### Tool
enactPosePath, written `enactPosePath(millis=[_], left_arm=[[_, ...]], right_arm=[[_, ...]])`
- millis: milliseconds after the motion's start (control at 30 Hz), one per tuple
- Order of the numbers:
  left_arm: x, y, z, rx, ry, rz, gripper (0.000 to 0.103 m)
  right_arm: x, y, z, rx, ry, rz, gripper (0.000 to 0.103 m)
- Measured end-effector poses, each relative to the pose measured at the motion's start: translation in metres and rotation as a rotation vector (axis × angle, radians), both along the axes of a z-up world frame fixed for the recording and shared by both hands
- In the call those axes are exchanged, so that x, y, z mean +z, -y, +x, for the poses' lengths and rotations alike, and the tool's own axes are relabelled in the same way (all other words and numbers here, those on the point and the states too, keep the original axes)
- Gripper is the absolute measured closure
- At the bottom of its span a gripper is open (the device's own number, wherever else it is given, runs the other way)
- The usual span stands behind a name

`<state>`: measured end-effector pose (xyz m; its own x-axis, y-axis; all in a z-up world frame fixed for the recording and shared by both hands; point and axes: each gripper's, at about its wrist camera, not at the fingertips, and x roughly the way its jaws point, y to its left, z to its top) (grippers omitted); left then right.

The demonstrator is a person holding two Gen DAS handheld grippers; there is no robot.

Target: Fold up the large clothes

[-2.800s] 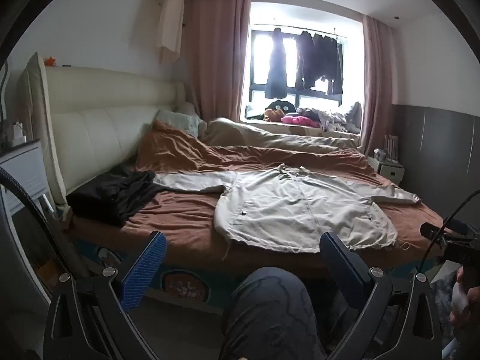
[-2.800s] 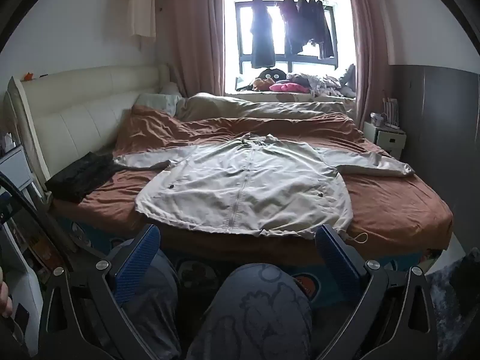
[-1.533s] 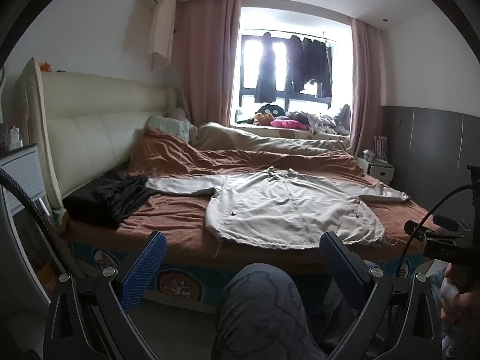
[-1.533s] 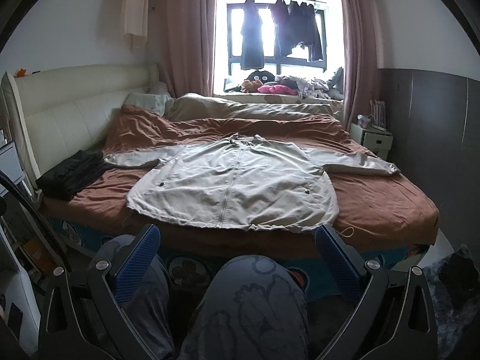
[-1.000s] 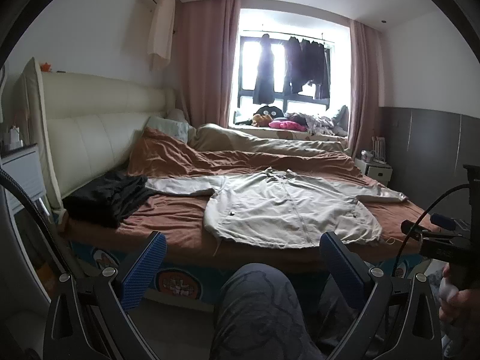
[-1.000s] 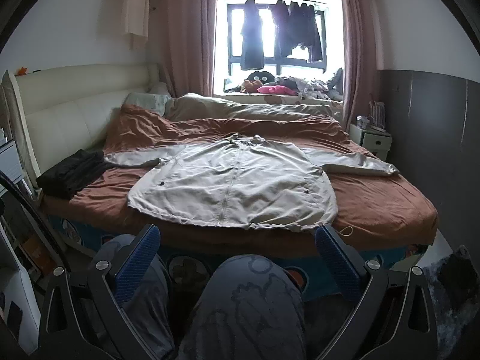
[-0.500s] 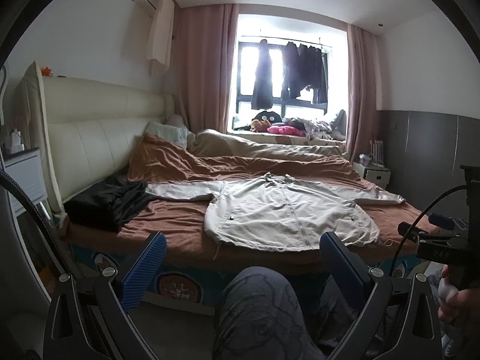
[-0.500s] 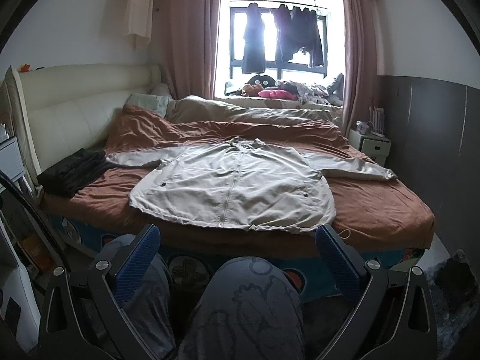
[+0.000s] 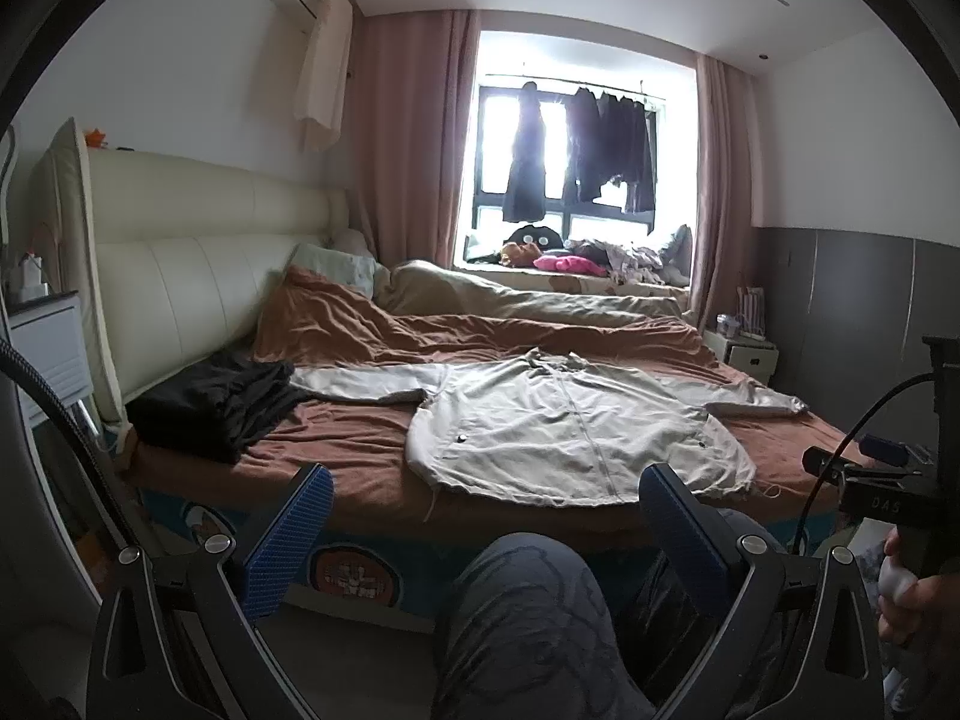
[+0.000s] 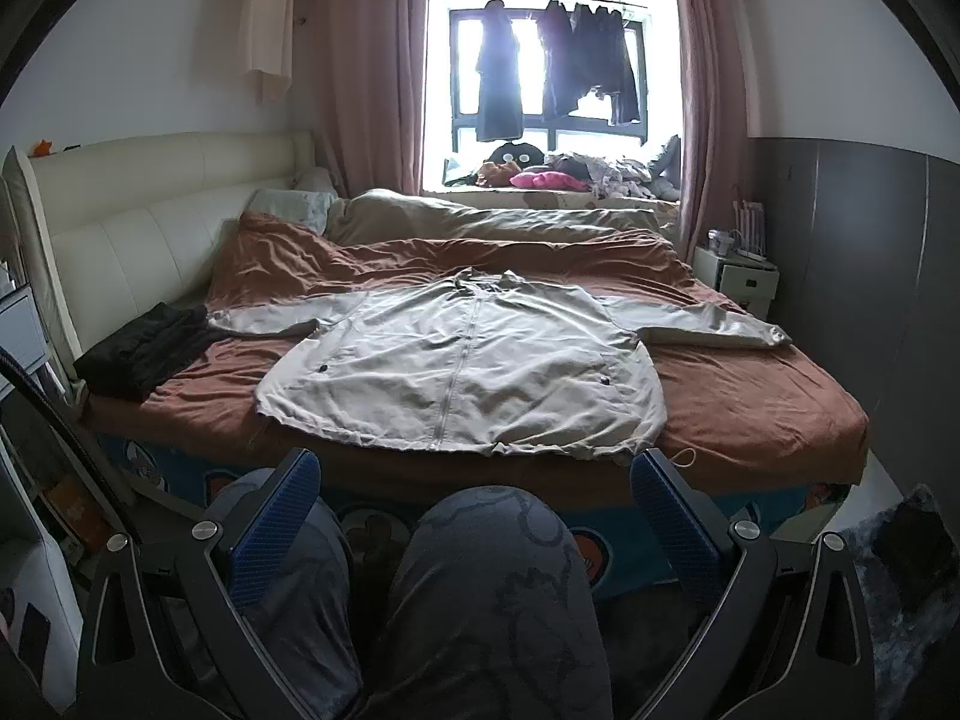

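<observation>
Right wrist view is showing the beige jacket (image 10: pixel 462 372) lying zipped and spread flat on the bed (image 10: pixel 750 402), sleeves out, ready for folding, while the right gripper (image 10: pixel 474 516) and left gripper (image 9: pixel 480 534) are hanging back wide open, empty.

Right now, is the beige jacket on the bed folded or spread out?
Spread out. The beige jacket lies flat on the brown bedspread, front up and zipped, both sleeves stretched sideways, hem toward the bed's near edge.

Both grippers drawn back from the bed

The left gripper (image 9: pixel 483 531) and right gripper (image 10: pixel 474 510) have pulled away and levelled; the jacket (image 10: pixel 462 360) now looks smaller and farther off.
</observation>
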<state>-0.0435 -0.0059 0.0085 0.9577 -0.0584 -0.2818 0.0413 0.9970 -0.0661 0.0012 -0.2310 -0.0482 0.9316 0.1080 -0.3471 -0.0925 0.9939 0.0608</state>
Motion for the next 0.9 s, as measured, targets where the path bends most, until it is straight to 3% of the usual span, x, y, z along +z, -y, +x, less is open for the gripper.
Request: enactPosePath(millis=[433,900], left_arm=[[0.000,-0.015,0.030,0.029,-0.014,-0.041,0.001],[-0.011,-0.042,0.115,0.040,-0.093,-0.108,0.001]], right_arm=[[0.004,-0.007,0.036,0.047,-0.011,-0.012,0.000],[0.013,0.000,0.118,0.079,-0.083,0.047,0.000]])
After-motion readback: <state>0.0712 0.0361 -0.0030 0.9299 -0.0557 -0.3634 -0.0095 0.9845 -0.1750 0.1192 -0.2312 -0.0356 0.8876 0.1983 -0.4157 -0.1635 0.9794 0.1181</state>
